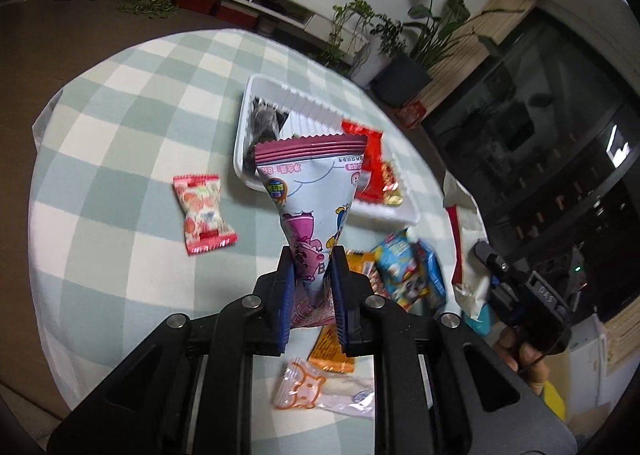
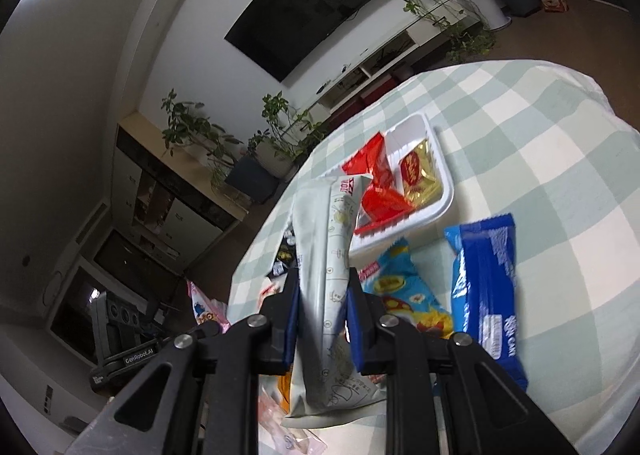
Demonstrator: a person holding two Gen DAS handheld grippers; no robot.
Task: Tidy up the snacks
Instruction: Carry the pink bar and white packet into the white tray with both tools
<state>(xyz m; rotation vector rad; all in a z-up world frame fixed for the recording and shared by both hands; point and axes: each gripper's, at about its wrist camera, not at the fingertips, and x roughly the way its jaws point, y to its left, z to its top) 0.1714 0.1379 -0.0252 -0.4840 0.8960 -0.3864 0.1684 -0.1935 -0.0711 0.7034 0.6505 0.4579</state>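
Round table under green-white checked cloth (image 1: 120,103). White ribbed tray (image 2: 442,195) holding red packets, gold sachet (image 2: 420,175). Blue wafer pack (image 2: 486,295), lettering blurred. Left gripper (image 1: 314,255) clamped on pink-blue cartoon pouch (image 1: 312,183) above tray. Right gripper (image 2: 322,279) clamped on pale grey-white packet (image 2: 326,239). "GenRobot.AI" on other gripper's body.

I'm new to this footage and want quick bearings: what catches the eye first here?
Each hand-held gripper is shut on a snack: the left hand-held gripper pinches a pink cartoon pouch above the checked tablecloth, the right hand-held gripper a pale grey packet. Behind them a white tray holds red and gold packets.
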